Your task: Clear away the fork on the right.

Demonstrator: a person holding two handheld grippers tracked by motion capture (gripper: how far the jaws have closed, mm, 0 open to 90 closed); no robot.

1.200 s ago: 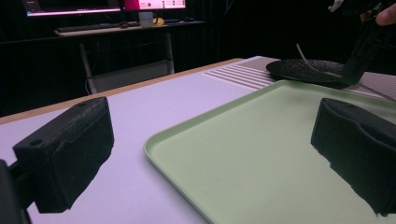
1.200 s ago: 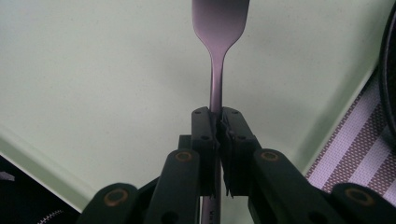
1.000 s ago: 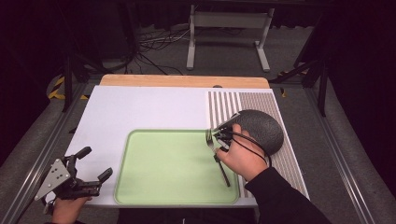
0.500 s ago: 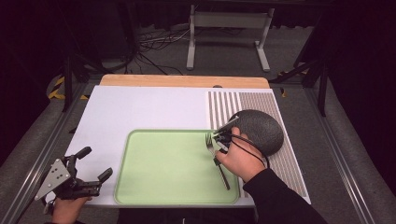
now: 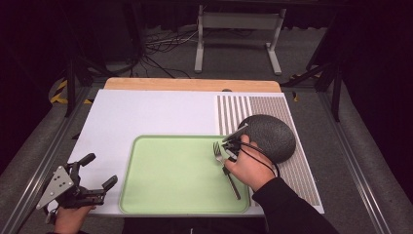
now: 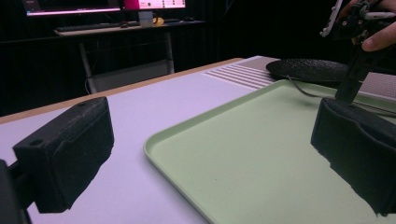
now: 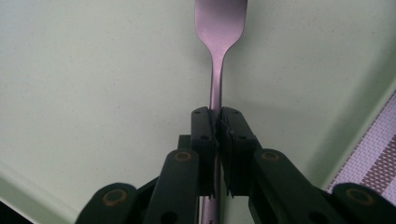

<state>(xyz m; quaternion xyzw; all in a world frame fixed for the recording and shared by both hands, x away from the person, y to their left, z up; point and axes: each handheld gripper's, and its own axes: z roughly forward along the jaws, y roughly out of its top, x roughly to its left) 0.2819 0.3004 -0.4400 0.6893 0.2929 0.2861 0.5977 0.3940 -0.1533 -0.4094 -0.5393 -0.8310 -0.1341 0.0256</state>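
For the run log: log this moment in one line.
right gripper: shut on fork | fork over tray | left gripper: open, idle

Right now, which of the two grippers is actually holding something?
The right gripper: its jaws are shut on the fork over the green tray. The left gripper sits open at the table's near left corner.

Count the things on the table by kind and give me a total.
Tray: 1
Fork: 1
Dark round plate: 1
Striped mat: 1
Total: 4
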